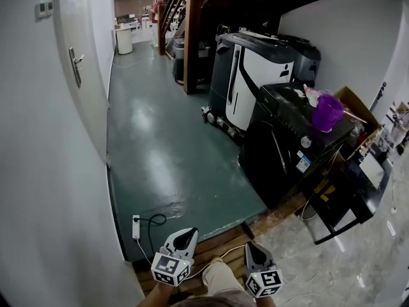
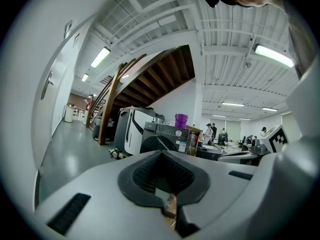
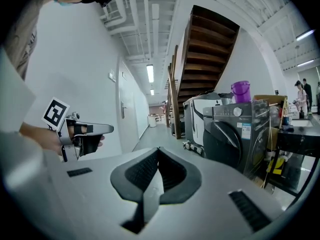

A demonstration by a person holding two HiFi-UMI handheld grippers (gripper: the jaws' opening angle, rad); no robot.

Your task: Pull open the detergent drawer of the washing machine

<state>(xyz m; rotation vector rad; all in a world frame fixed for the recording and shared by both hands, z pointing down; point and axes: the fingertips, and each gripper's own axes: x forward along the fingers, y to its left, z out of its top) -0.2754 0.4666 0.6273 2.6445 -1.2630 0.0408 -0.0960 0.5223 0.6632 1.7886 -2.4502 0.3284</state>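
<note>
The dark front-loading washing machine [image 1: 287,147] stands across the floor at the right, a few steps ahead of both grippers. Its control panel [image 3: 248,112] with a round knob runs along the top of its front, and nothing is pulled out of it. My left gripper [image 1: 183,234] and right gripper [image 1: 254,250] sit side by side at the bottom of the head view, both pointing forward. The left gripper [image 2: 160,152] is shut with nothing between its jaws. The right gripper [image 3: 158,149] is likewise shut and empty, with the left gripper [image 3: 88,130] beside it.
A purple bucket [image 1: 327,112] and a cardboard box [image 1: 355,100] sit on and behind the washer. A white-and-black machine [image 1: 246,74] stands beyond it, a black table [image 1: 358,185] to its right. A power strip [image 1: 135,226] with its cable lies by the left wall. Wooden boards [image 1: 220,242] are underfoot.
</note>
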